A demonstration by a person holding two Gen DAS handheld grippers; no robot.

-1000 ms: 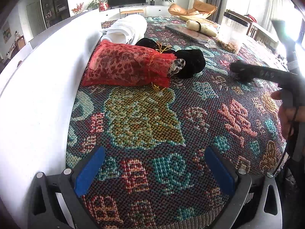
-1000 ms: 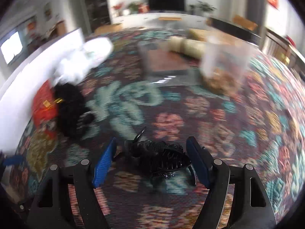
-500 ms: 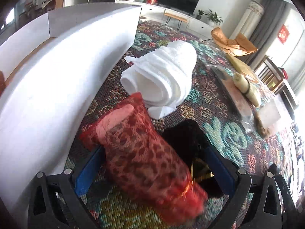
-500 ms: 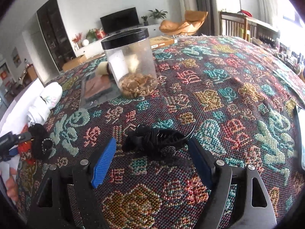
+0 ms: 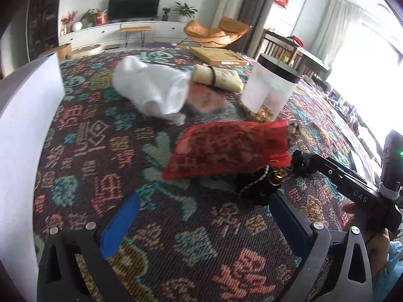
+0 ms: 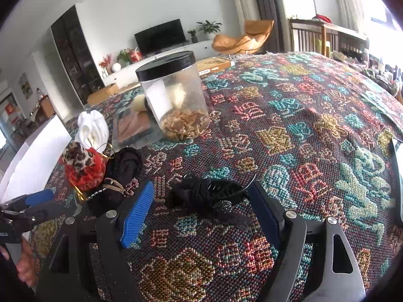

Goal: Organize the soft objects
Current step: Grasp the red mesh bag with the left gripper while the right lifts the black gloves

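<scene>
A clear jar (image 6: 176, 95) with a black lid stands far on the patterned tabletop (image 6: 289, 130), crumbs at its bottom. Behind it lies a flat box (image 5: 217, 55); a television (image 6: 159, 36) sits farther back.

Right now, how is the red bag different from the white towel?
The red mesh pouch is see-through, with something leopard-spotted inside; the white towel is plain and solid. The pouch lies fairly flat, while the towel is rolled into a fat bundle. The pouch rests against a black pouch; the towel sits apart. Both are soft and lie on the patterned cloth.
</scene>
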